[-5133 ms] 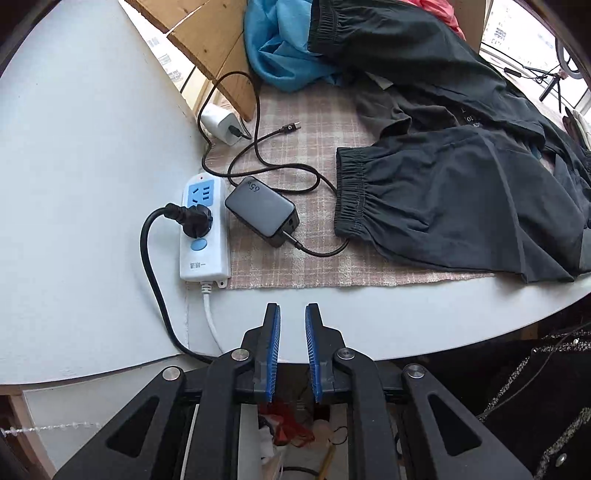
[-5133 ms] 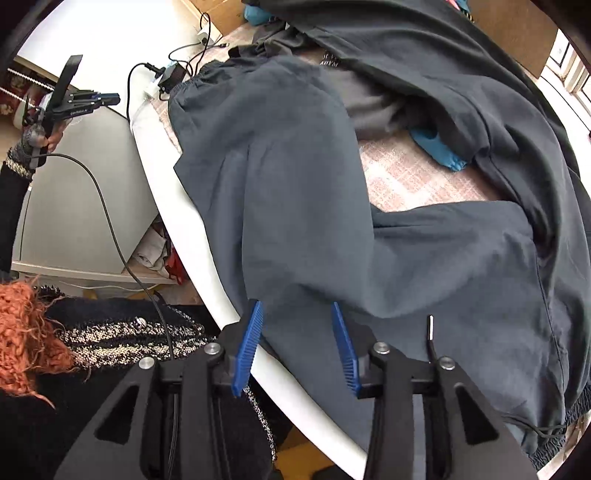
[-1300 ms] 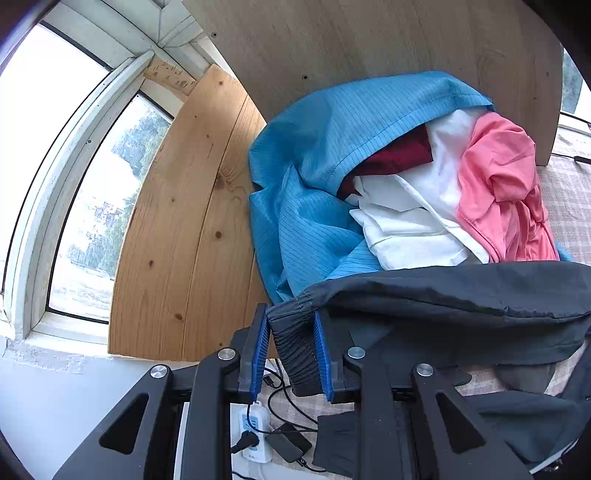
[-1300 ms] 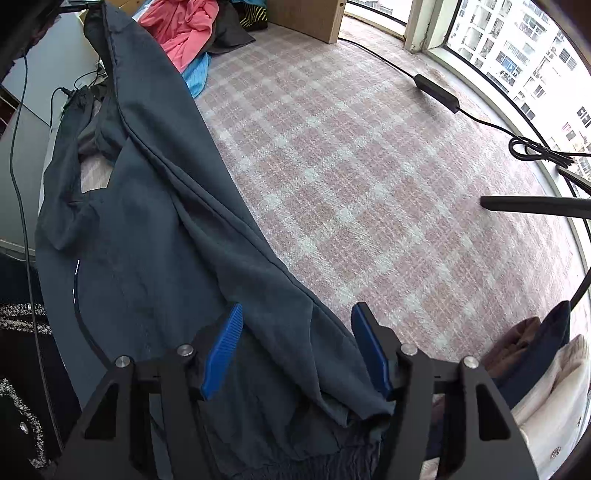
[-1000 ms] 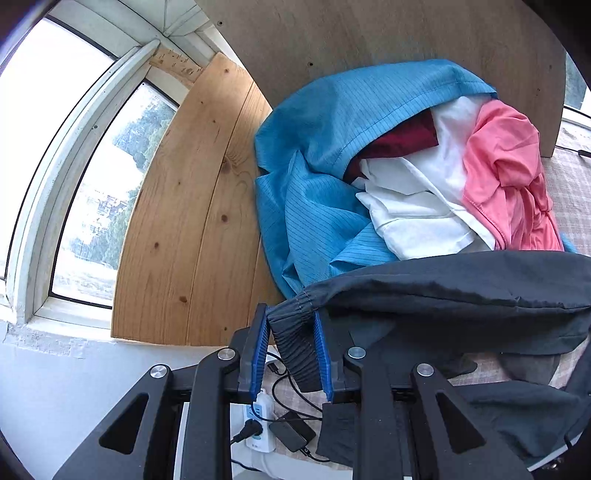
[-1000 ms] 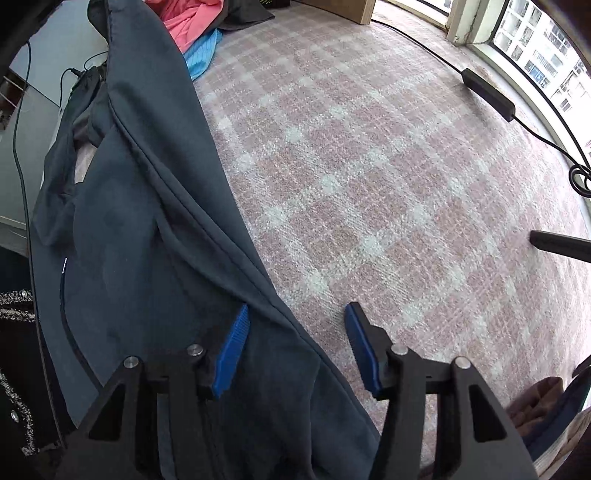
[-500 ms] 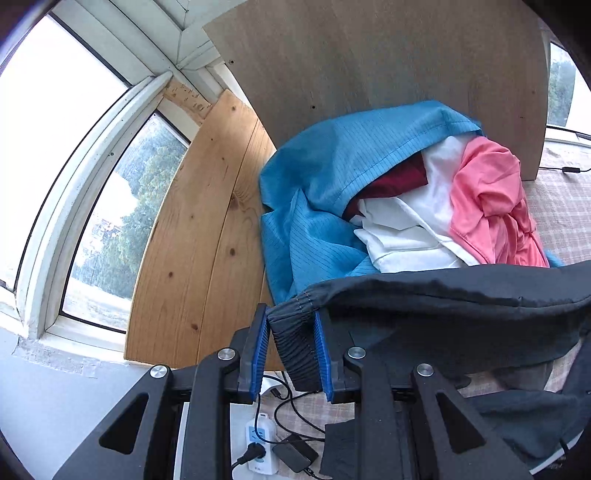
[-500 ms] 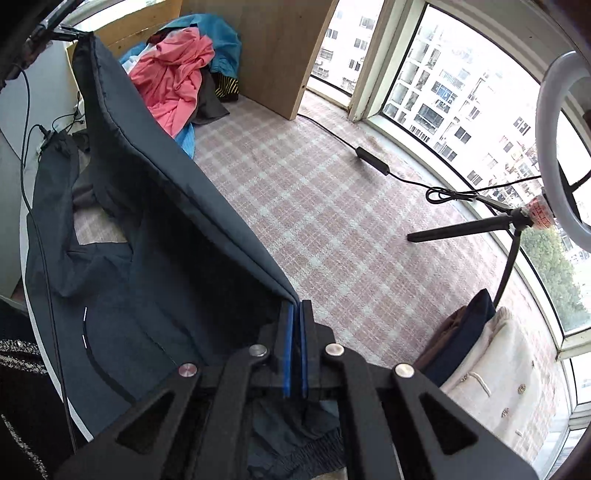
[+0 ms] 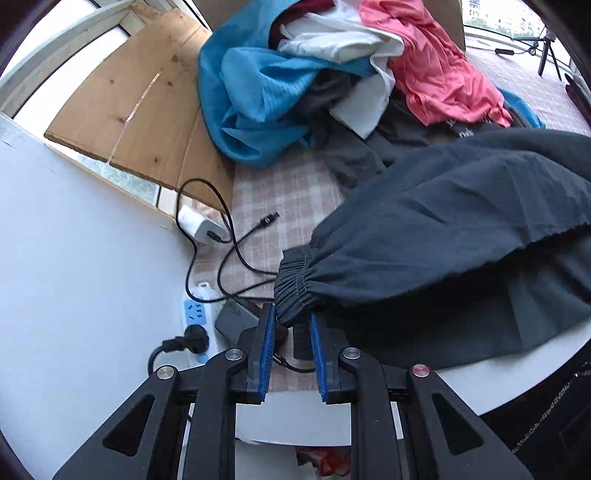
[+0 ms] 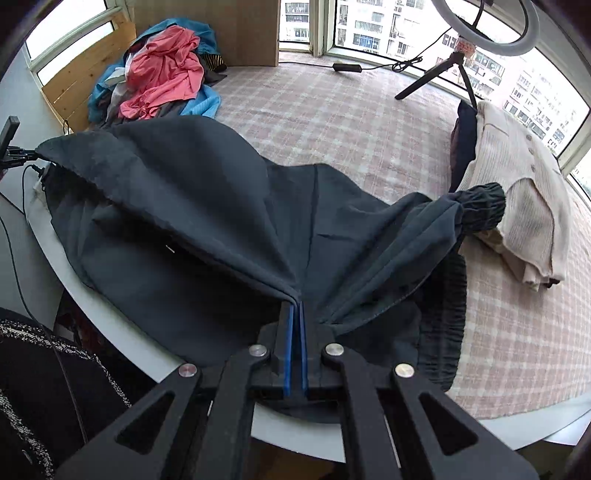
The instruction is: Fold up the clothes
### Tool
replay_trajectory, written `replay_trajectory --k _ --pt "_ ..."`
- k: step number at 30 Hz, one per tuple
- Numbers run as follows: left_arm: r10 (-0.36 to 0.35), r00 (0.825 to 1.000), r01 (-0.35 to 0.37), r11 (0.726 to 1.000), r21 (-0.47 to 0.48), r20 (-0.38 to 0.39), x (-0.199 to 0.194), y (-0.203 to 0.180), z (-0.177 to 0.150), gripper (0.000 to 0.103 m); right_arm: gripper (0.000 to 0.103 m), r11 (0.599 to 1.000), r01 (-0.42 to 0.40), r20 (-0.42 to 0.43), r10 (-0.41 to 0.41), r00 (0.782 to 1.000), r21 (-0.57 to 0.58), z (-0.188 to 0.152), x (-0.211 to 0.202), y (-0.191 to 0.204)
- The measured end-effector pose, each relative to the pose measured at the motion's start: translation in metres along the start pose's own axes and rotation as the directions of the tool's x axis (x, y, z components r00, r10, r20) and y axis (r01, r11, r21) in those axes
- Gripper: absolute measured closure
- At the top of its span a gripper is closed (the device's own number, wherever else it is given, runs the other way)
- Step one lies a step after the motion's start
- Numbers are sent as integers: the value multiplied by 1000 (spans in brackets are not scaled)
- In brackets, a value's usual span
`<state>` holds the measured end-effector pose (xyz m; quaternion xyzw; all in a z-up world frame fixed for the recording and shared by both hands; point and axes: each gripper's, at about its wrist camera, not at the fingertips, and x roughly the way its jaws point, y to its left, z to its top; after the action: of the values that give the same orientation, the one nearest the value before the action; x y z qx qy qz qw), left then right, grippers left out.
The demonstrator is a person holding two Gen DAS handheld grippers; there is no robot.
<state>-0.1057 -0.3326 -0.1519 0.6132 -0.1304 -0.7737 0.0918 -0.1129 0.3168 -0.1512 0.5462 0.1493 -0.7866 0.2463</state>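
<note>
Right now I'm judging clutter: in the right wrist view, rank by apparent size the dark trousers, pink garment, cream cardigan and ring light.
1. dark trousers
2. cream cardigan
3. pink garment, farther away, so unsure
4. ring light, partly cropped

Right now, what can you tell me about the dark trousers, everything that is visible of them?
The dark trousers are charcoal, of thin matte fabric, with gathered elastic cuffs. They lie spread over the table's near edge, partly on the checked cloth. The right claw is shut on a fold of them, fabric fanning out from it. One cuff sits at the tips of the slightly open left claw; the other cuff touches a folded beige garment.
</note>
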Motion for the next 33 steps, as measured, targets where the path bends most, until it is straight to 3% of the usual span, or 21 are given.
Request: replay_trajectory --k 3,6,10,14,17,22,28,33 --pt "-36 997 35 999 -2 -61 24 -6 -29 84 100 1000 -13 -115 14 993 13 -29 32 13" --pt "-62 994 58 997 -41 -86 34 -1 -50 84 99 999 21 -162 -26 987 -29 -33 34 22" --pt "-106 994 103 988 -113 -20 14 9 -52 85 99 999 44 -106 -46 993 -20 -17 16 19" --pt "-240 969 243 969 -41 63 -5 -36 -36 76 98 998 62 -112 -63 992 -13 -10 18 14" --pt "-306 948 296 948 115 82 -15 -95 -13 75 96 996 50 -103 -43 994 72 -12 18 5" --pt "-421 904 369 858 356 78 -35 -184 22 73 76 959 33 21 -40 999 283 -44 -25 -21" --pt "-484 872 360 734 576 73 -69 -277 46 73 74 850 35 146 -131 981 526 -96 -68 -81" --pt "-508 860 356 658 664 43 -91 -342 56 71 71 833 -38 156 -59 986 553 -85 -46 -138"
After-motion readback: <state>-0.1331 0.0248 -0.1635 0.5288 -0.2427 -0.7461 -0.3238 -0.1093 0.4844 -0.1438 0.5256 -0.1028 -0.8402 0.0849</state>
